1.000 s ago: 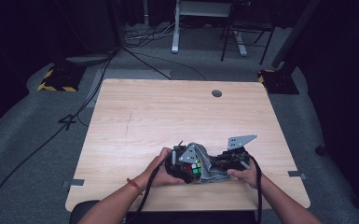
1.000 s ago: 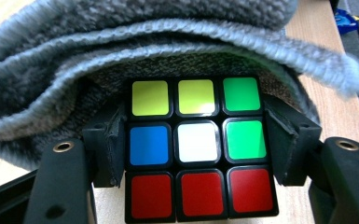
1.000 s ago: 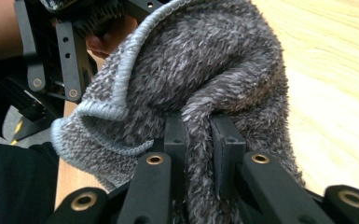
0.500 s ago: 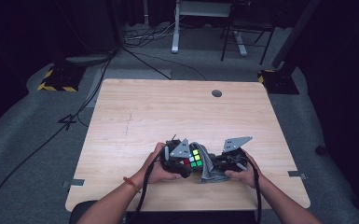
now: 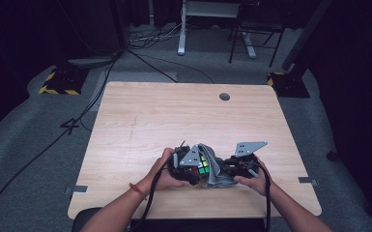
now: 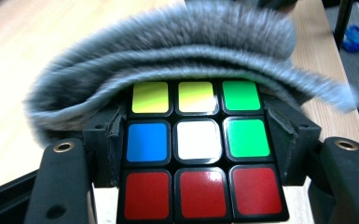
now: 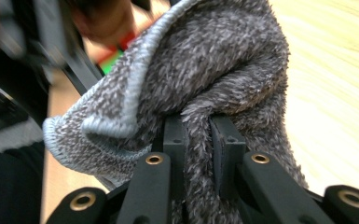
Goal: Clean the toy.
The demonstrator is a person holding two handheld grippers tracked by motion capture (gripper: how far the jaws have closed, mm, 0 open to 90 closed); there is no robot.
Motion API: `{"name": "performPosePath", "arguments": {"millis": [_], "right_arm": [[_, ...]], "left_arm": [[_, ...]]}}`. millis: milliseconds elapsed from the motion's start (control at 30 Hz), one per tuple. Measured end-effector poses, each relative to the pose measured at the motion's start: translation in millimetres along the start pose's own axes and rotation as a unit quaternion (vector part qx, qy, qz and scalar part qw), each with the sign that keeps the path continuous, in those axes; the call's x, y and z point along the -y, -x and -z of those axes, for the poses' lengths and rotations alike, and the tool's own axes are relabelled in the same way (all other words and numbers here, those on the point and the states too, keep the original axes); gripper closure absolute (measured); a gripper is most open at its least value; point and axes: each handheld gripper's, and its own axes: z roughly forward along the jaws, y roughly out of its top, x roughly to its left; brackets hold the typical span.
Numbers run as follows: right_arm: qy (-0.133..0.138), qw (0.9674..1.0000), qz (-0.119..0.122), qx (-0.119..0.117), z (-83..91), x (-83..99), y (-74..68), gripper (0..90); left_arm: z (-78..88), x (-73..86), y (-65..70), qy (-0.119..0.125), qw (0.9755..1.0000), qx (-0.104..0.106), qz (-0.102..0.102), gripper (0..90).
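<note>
Near the table's front edge, the left gripper clamps a puzzle cube by two opposite faces; rigid and smooth, it could slip. Just right of the cube, the right gripper pinches a soft grey cloth by a fold, draped over the cube.

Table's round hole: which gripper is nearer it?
Right. The right gripper sits below the hole, slightly right; the left gripper, clamping the cube, lies farther left.
</note>
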Motion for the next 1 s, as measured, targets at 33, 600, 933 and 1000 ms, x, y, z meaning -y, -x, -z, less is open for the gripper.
{"name": "performPosePath", "arguments": {"millis": [33, 600, 933, 1000], "right_arm": [[-0.009, 0.9999, 0.005, 0.006, -1.7, 0.8, 0.9, 78.9], [0.000, 0.9987, -0.025, -0.044, -8.5, 8.5, 6.6, 79.1], [0.010, 0.9996, 0.004, -0.027, 0.7, 2.4, 0.8, 79.2], [0.021, 0.9992, 0.004, -0.033, 3.8, -0.8, -1.0, 79.2]], "left_arm": [[3.1, -1.7, -1.1, 0.005, 1.0000, 0.001, -0.001, 33.6], [5.6, 1.3, -3.7, 0.025, 0.9995, 0.011, 0.016, 29.3], [-1.6, 3.9, -3.5, -0.017, 0.9996, 0.024, 0.005, 31.3], [-7.6, 3.9, 1.2, -0.034, 0.9991, 0.023, -0.008, 32.2]]}}
